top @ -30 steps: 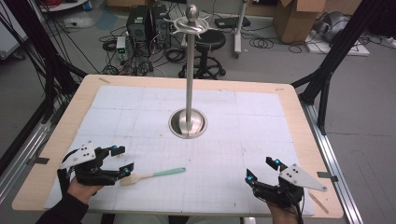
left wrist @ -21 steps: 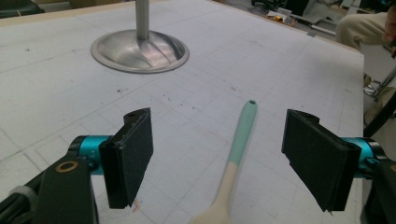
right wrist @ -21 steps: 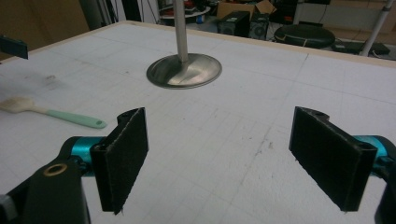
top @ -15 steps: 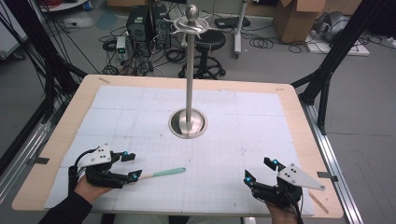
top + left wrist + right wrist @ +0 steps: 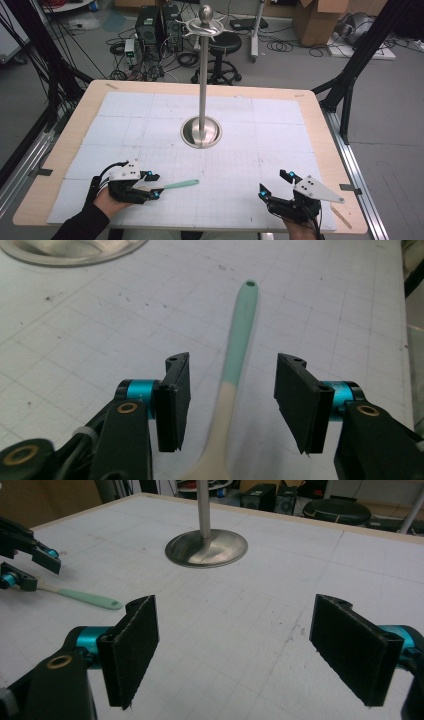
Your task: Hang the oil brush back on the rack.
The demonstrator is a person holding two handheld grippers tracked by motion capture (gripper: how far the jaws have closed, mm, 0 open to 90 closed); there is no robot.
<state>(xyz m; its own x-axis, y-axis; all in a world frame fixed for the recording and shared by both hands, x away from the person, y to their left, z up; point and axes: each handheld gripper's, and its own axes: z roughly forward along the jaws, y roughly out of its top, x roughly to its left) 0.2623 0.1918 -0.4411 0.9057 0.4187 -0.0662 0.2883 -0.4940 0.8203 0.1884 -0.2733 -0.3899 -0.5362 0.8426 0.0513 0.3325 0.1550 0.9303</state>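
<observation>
Step in hand: pick-up of the spatula. The left claw sits low over the mat with the spatula's handle running straight out between its jaws. The jaws have just been closing, but in the left gripper view a gap shows on each side of the handle, so neither pad touches it: the claw is part-closed and not gripping. The cream end lies back toward the claw's body, the mint end with its hanging hole points ahead and away.

Right claw: jaws wide apart, nothing between them, resting near the table's near edge, well apart from the spatula.

Next move, as judged: finish the closure on the handle, centred so both pads meet it squarely, then lift. The handle is thin and lies flat, so the pads must stay low enough to catch it rather than shut above it.

Surroundings: a steel stand, with a round base and a tall pole topped by hooks, rises ahead of the left claw. The hole in the handle suggests those hooks as the destination. Nothing lies between claw and stand. The pole itself is the only obstruction to a raised carry.
</observation>
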